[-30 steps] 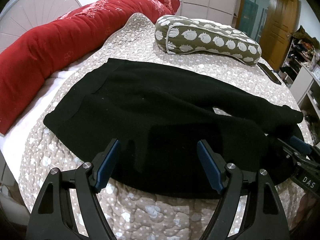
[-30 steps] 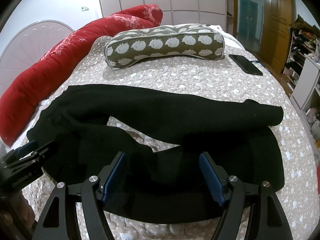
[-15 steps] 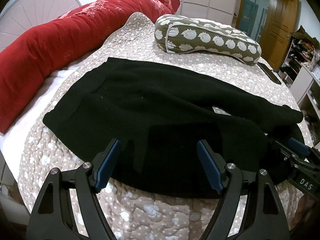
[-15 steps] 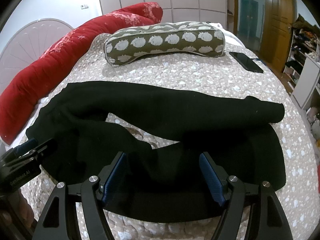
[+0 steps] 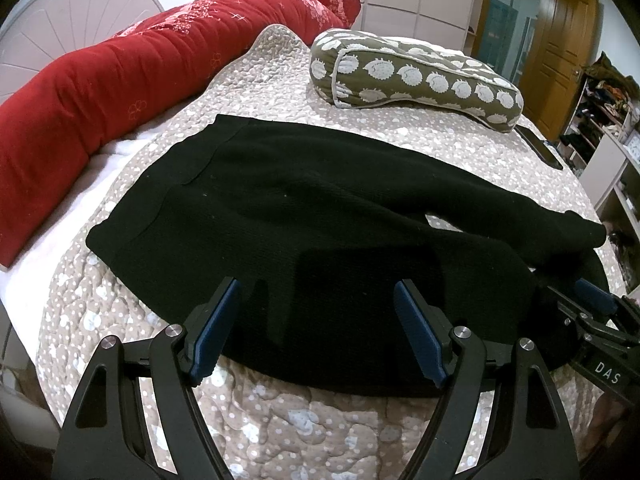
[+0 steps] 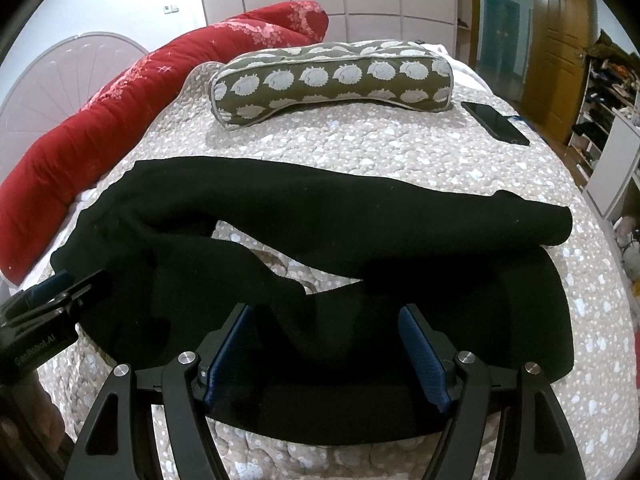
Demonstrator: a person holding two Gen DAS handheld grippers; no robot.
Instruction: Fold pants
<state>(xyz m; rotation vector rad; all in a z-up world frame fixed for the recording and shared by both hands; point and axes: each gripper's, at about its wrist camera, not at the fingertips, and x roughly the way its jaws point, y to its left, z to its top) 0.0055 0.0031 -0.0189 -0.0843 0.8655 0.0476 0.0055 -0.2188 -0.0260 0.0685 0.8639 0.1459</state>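
Black pants [image 5: 304, 216] lie spread across the quilted bed [image 5: 280, 420], waistband to the left, both legs running right; they also show in the right wrist view [image 6: 360, 220]. The two legs are apart with a gap of quilt between them. My left gripper [image 5: 318, 312] is open and empty, hovering over the near edge of the pants by the waist end. My right gripper [image 6: 326, 340] is open and empty over the near leg. Each gripper shows at the edge of the other's view.
A red bolster [image 5: 120, 68] lies along the bed's left side. A green patterned pillow [image 6: 332, 78] lies at the far end, with a black phone [image 6: 496, 122] to its right. Shelves [image 6: 608, 128] stand right of the bed.
Both grippers have shifted only slightly; the right wrist view has moved a little closer over the pants. The pants lie as before.
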